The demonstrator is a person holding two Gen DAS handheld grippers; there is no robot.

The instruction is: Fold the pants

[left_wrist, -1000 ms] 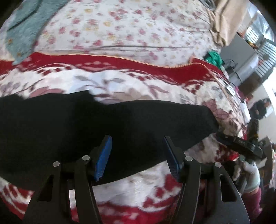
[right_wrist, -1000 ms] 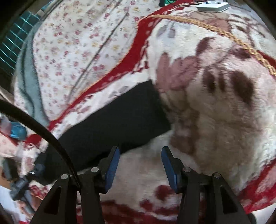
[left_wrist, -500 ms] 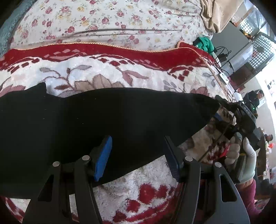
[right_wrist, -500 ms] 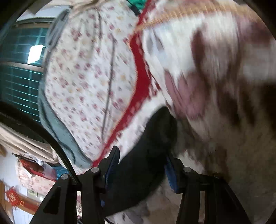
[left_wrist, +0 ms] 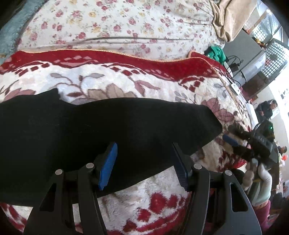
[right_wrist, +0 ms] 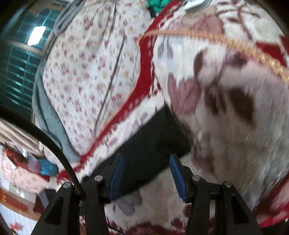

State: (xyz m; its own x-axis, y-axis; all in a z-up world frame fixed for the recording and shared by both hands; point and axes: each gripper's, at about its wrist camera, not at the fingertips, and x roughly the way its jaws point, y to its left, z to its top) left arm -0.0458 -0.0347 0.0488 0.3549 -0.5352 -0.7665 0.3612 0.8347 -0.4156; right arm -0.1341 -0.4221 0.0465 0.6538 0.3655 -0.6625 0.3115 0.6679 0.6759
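Note:
Black pants (left_wrist: pixel 101 130) lie flat across a fluffy red and white floral blanket (left_wrist: pixel 126 85), the leg end pointing right. My left gripper (left_wrist: pixel 143 165) is open, its blue pads over the near edge of the leg. In the right wrist view the leg end (right_wrist: pixel 153 144) lies just ahead of my right gripper (right_wrist: pixel 147 178), which is open and empty, its left pad over the black cloth. The right gripper also shows in the left wrist view (left_wrist: pixel 252 142), beside the leg end, held by a gloved hand.
A flowered sheet (left_wrist: pixel 117 23) covers the bed behind the blanket. A beige cloth (left_wrist: pixel 231 16) and a green cloth (left_wrist: pixel 215 52) lie at the far right, with cables and a white device (left_wrist: pixel 235 88) at the blanket's edge. People stand at the right.
The left gripper view has shifted so the whole leg end shows. The right gripper has swung about and now sits closer to the leg end, with its left pad over the cloth.

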